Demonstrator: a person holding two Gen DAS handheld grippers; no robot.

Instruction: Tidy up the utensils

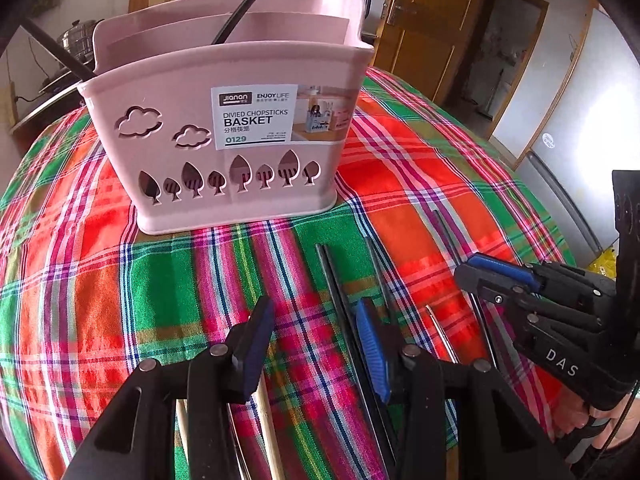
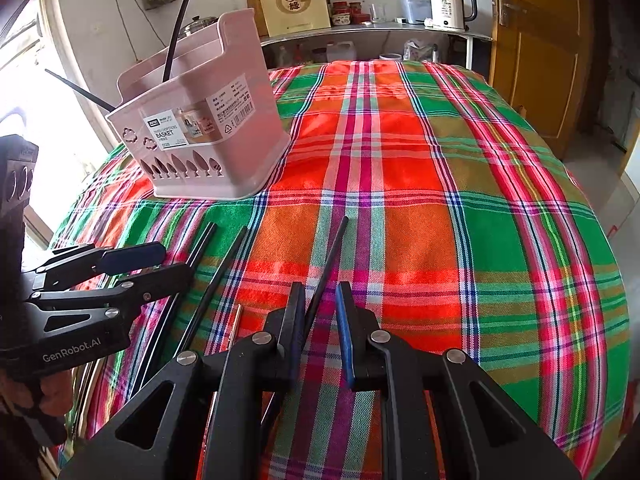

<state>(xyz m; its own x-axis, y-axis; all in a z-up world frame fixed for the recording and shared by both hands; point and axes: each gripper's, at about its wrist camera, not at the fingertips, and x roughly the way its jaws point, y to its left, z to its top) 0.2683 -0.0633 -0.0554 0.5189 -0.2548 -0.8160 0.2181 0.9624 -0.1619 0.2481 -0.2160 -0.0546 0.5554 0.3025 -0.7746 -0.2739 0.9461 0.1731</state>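
Plaid cloth [image 2: 420,184] in red, green and orange covers the whole table under your two grippers. Nearest you, your left gripper [image 1: 316,336] hovers with its blue-padded jaws released and nothing but cloth between them; pale wooden chopsticks [image 1: 266,420] run under its left finger and are cut off by the bottom edge. Your right gripper [image 2: 320,320] has its jaws drawn close around a black chopstick [image 2: 330,260] that lies on the cloth and points away from you (whether the pads actually press on it cannot be told). More black chopsticks [image 2: 224,276] lie loose between the two grippers, along with a thin metal piece [image 1: 440,332] too slight to identify. Part of your hand [image 1: 576,420] shows beneath the right gripper's handle.

Farther on, the pink divided basket [image 1: 240,128] stands upright on the cloth, two black chopsticks [image 1: 248,4] leaning out of its compartments; which compartment holds each is hidden by the walls. Beyond the table, a steel shelf [image 2: 380,30] carries a white kettle [image 2: 450,6] and a paper bag [image 2: 296,4], with a wooden door [image 2: 536,44] to the right.
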